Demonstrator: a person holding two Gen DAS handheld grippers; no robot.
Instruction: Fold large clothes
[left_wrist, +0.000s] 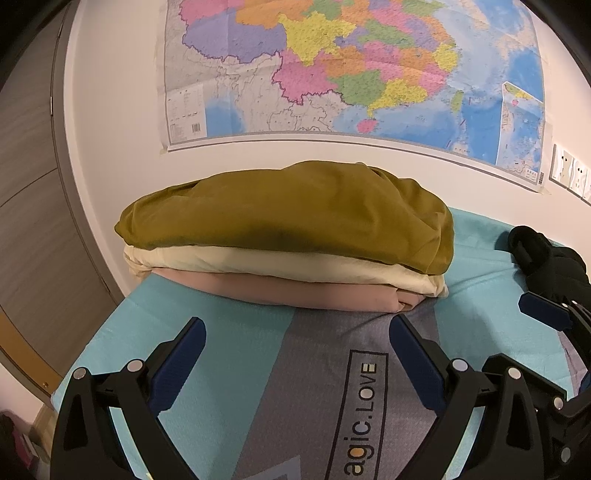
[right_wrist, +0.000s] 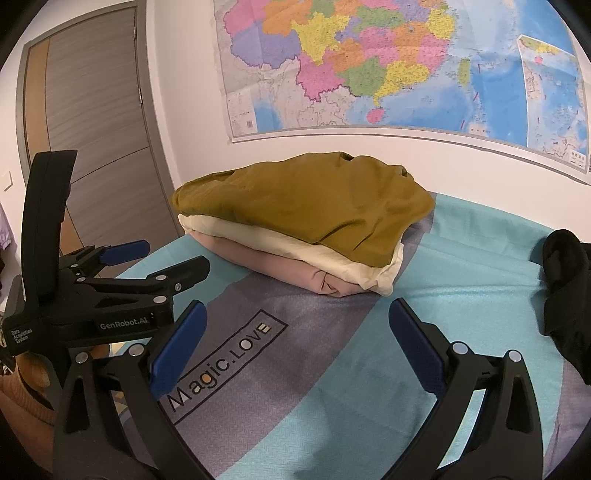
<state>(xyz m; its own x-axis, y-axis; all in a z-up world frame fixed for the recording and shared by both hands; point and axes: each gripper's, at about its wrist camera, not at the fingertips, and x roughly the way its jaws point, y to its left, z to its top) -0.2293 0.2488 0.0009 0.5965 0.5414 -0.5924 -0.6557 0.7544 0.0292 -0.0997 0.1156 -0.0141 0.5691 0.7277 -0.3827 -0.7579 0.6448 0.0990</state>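
Observation:
A stack of folded clothes sits at the far end of the table by the wall: an olive-brown garment (left_wrist: 288, 210) (right_wrist: 306, 206) on top, a cream one (left_wrist: 280, 264) (right_wrist: 295, 251) under it, a pink one (left_wrist: 303, 291) (right_wrist: 273, 269) at the bottom. A crumpled black garment (left_wrist: 546, 258) (right_wrist: 569, 295) lies at the right. My left gripper (left_wrist: 297, 328) stands open just short of the stack, nothing between its fingers. My right gripper (right_wrist: 297, 314) is open too, empty, over the cloth. In the right wrist view the left gripper (right_wrist: 159, 258) shows from the side at the left.
A teal and grey cloth (left_wrist: 236, 354) (right_wrist: 369, 350) printed "Magic.LOVE" covers the table. A large coloured map (left_wrist: 351, 70) hangs on the white wall behind. A grey door (right_wrist: 96, 122) stands at the left. Wall sockets (left_wrist: 570, 171) are at the far right.

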